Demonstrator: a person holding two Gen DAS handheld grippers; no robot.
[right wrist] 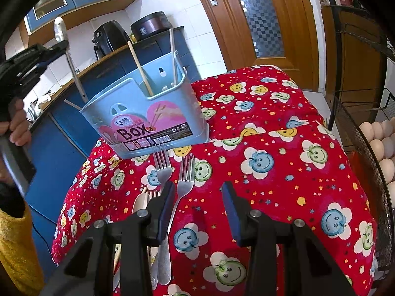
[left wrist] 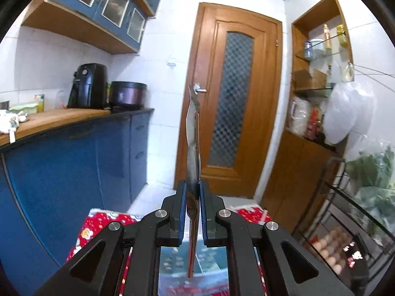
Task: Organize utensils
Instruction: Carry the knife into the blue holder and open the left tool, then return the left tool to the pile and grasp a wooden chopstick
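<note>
Left wrist view
- Between the blue pads: a metal utensil [left wrist: 193,133] is clamped edge-on by the left gripper [left wrist: 192,197], its working end raised against the wooden door [left wrist: 237,93]; whether it is a spoon or a spatula cannot be told from this view.
- Below the jaws: a blurred blue patch, probably the holder, is seen over the red cloth [left wrist: 93,224].

Right wrist view
- Right gripper [right wrist: 197,194]: the pads stand apart and nothing is pressed; one fork handle passes just beside the left pad.
- Utensil box [right wrist: 148,113]: a light blue plastic holder is set on the red smiley tablecloth [right wrist: 284,172]; two chopsticks [right wrist: 140,69] are already stood in its rear compartment.
- Forks [right wrist: 184,172]: two are laid side by side in front of the box, tines toward it, unsorted.
- Near the left pad: a pale spoon-like piece [right wrist: 139,201] and more fork tines are partly hidden.
- Far left: the left gripper is held up by a hand [right wrist: 19,128] with the long utensil.

Progress
- Done: chopsticks are placed.
- Left: the lifted utensil, both forks and the hidden pieces; judged roughly a third complete.
</note>
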